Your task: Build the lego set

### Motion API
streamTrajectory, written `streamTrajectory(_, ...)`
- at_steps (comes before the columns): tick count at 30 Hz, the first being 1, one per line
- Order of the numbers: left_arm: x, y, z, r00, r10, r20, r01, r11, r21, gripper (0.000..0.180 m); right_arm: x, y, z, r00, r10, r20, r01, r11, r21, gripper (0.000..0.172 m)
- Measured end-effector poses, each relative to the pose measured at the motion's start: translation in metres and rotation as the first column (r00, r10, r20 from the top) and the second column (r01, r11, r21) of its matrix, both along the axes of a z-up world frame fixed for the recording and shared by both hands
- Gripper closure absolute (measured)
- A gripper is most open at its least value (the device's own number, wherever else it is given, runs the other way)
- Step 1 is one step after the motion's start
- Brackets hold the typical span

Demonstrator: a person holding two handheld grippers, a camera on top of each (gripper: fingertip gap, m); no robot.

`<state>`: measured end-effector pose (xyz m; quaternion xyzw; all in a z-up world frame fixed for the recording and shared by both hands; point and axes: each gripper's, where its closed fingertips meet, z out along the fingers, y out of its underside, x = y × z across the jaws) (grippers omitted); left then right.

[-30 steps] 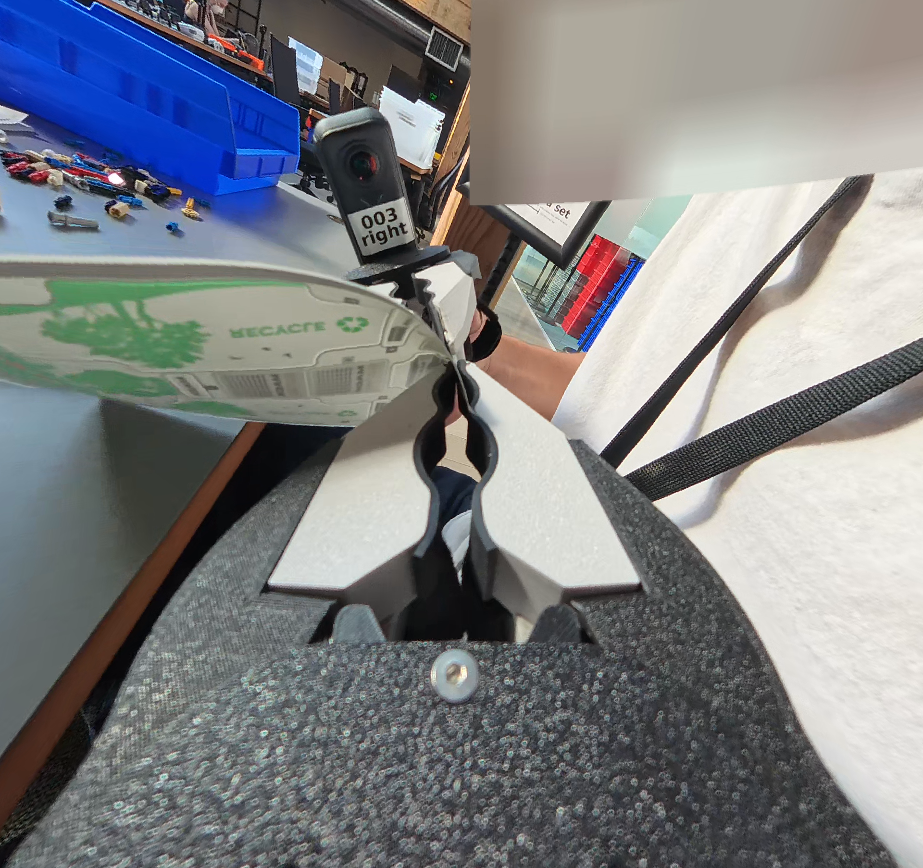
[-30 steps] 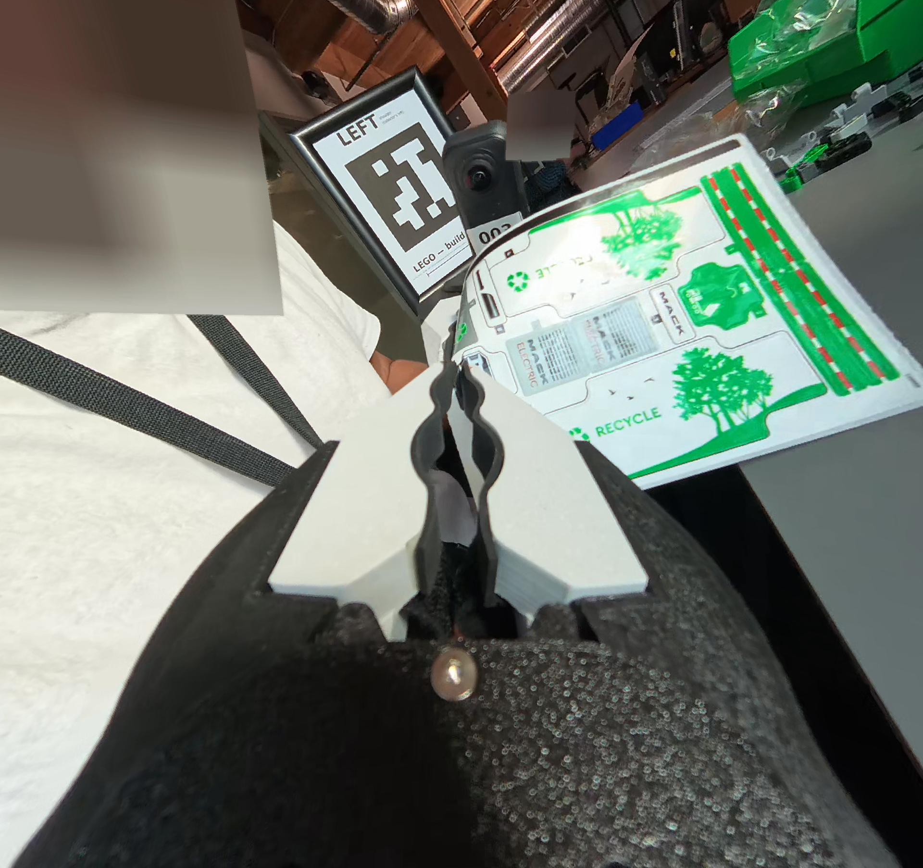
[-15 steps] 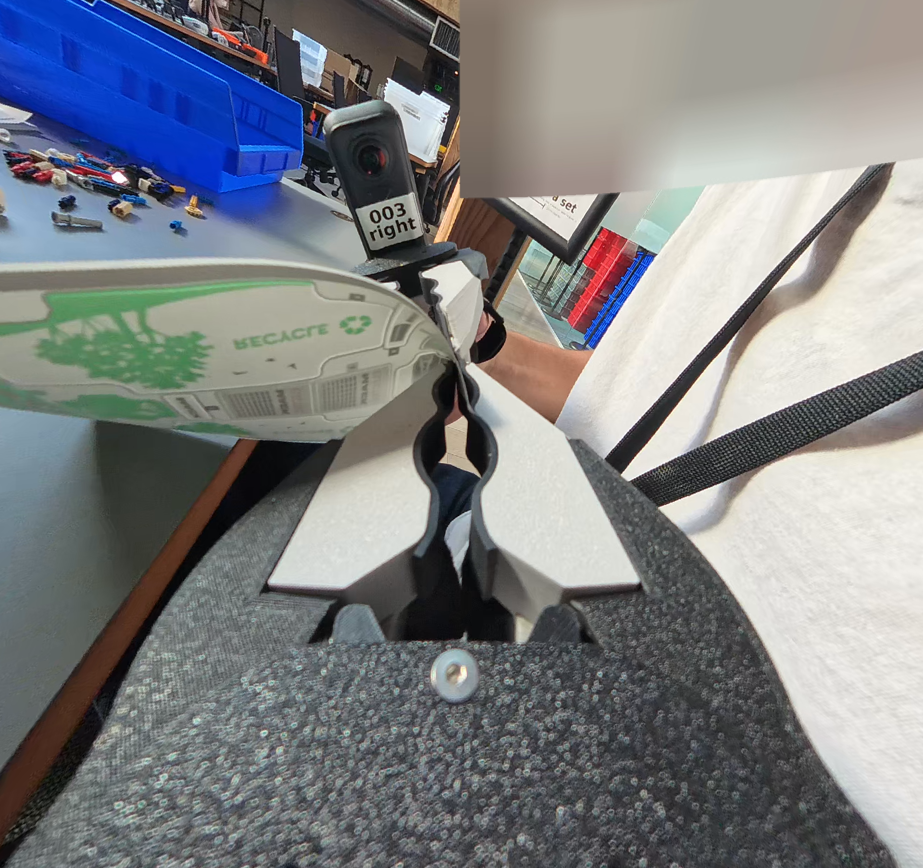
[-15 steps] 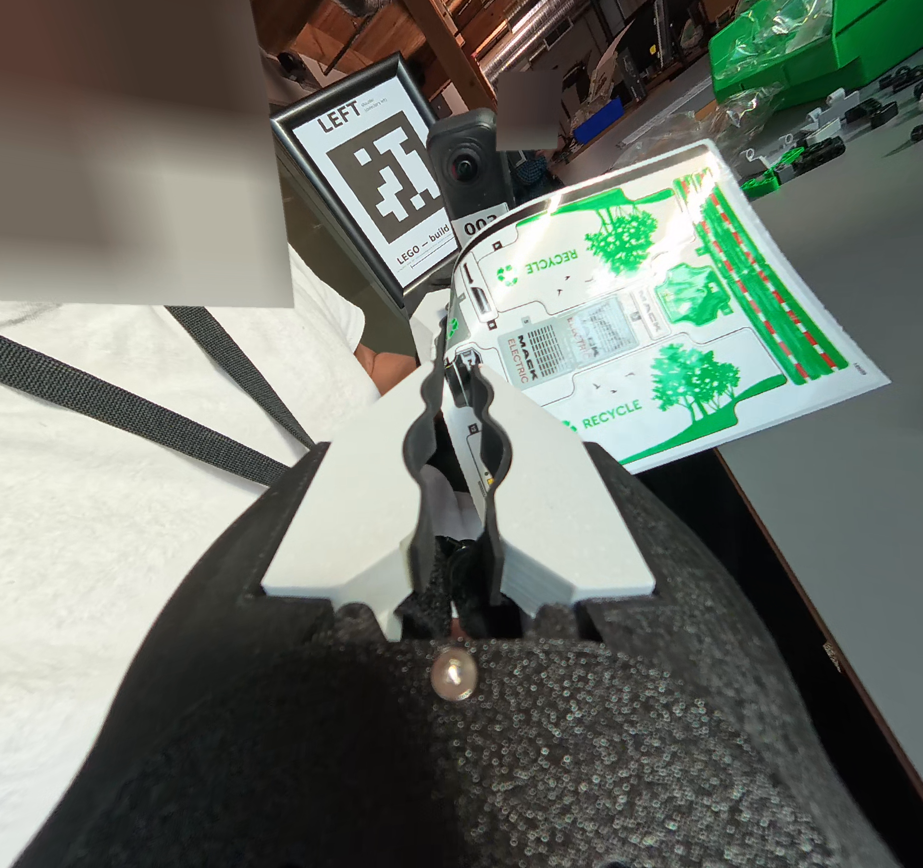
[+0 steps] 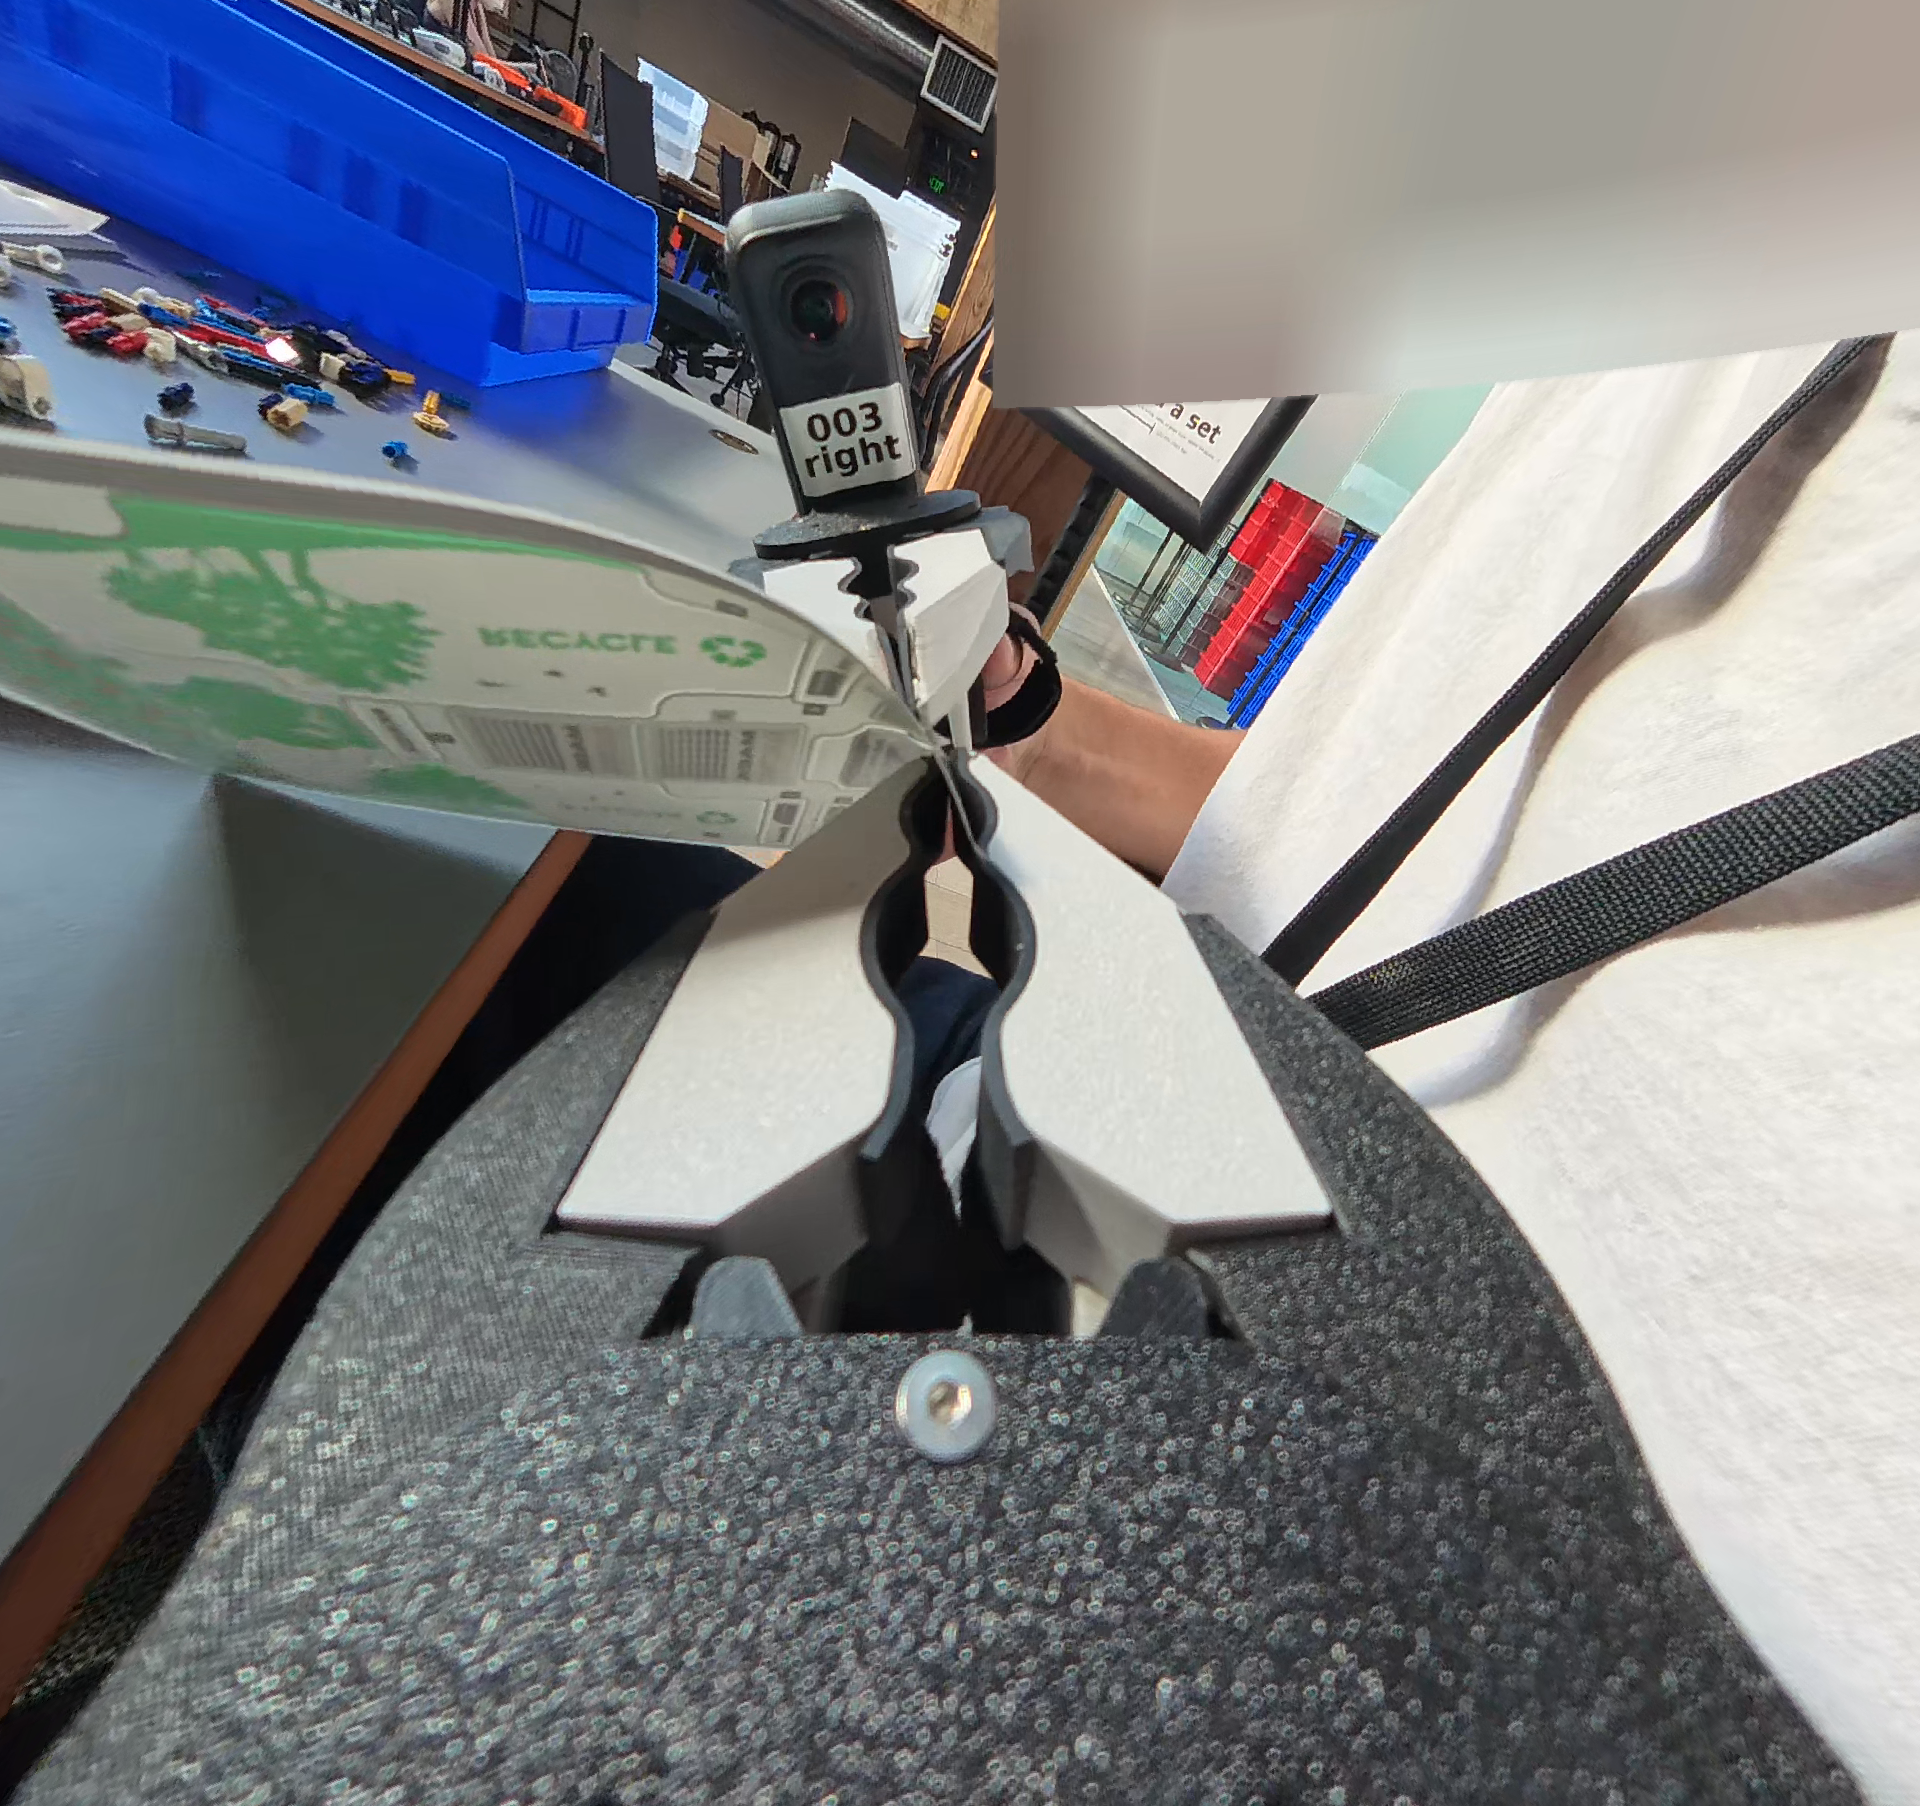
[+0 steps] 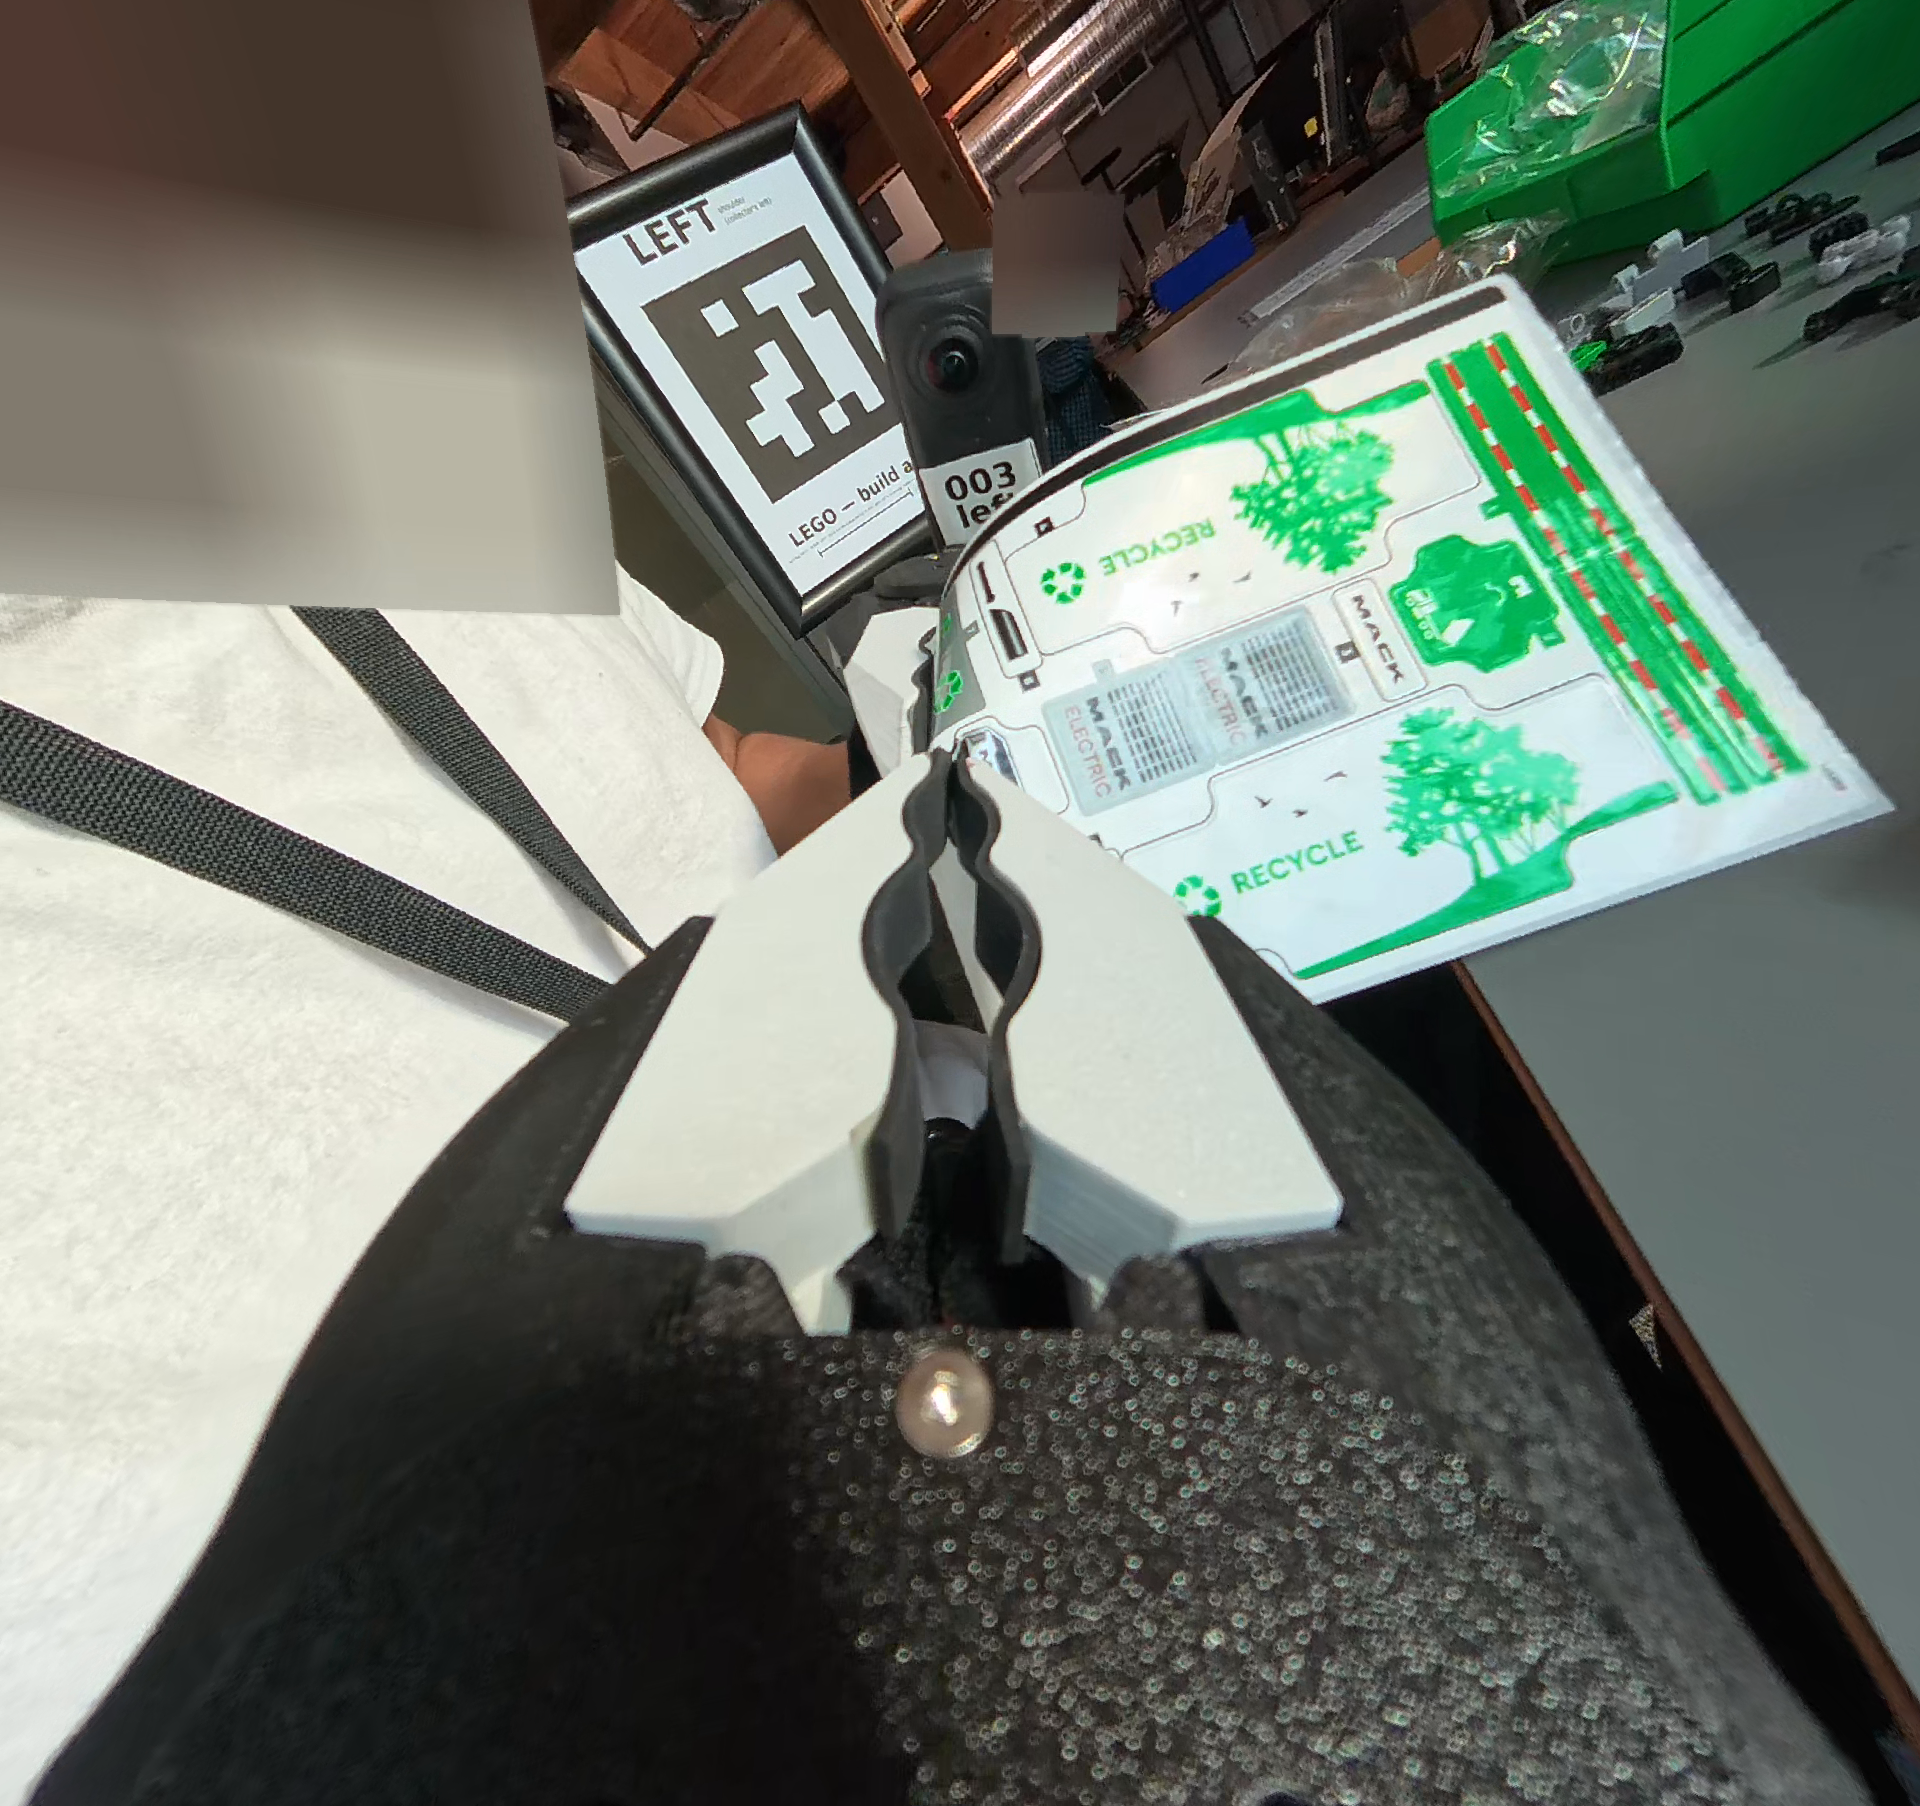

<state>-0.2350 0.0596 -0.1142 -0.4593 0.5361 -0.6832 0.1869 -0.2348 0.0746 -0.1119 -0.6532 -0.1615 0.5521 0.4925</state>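
The left gripper [image 5: 948, 754] is clamped on the near edge of a sticker sheet [image 5: 436, 655], white with green tree prints and grey panels; both fingertips press the sheet, which curls up and away over the grey table [image 5: 156, 977]. The right gripper [image 6: 951, 769] is closed on the same edge of the sticker sheet [image 6: 1455, 676], its tips pinching the sheet just beside those of the left gripper, so that the two grippers face each other and hold the sheet in the air above the table edge, close to the person's white shirt [image 5: 1662, 925]. On the table beyond the sheet, in the left wrist view, a long blue bin [image 5: 312, 156] stands open; its contents cannot be seen from this angle. Small loose parts [image 5: 208, 354] in red, blue, black and tan lie scattered on the table in front of the bin, outside it. In the right wrist view a green bin [image 6: 1714, 73] stands at the far side of the table with a clear plastic bag [image 6: 1558, 63] lying against it, and small dark parts [image 6: 1818, 270] lie loose on the table before it. A framed marker card [image 6: 748, 385] stands behind the grippers.
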Motion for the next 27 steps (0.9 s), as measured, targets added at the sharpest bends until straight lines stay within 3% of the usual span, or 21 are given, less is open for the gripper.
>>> streamTrajectory(16, -0.005, 0.017, -0.011, 0.996, 0.078, -0.045, -0.080, 0.995, -0.063, 0.180, 0.026, 0.019, -0.006, 0.979, -0.186, 0.084, 0.186, 0.983, 0.013, 0.172)
streamTrajectory(21, -0.008, 0.028, -0.016, 0.991, 0.116, -0.070, -0.122, 0.988, -0.091, 0.180, 0.039, 0.025, -0.008, 0.951, -0.277, 0.137, 0.274, 0.961, 0.039, 0.172)
streamTrajectory(27, -0.011, 0.054, -0.023, 0.969, 0.198, -0.149, -0.221, 0.963, -0.153, 0.180, 0.052, 0.031, -0.011, 0.939, -0.330, 0.100, 0.331, 0.943, 0.001, 0.172)
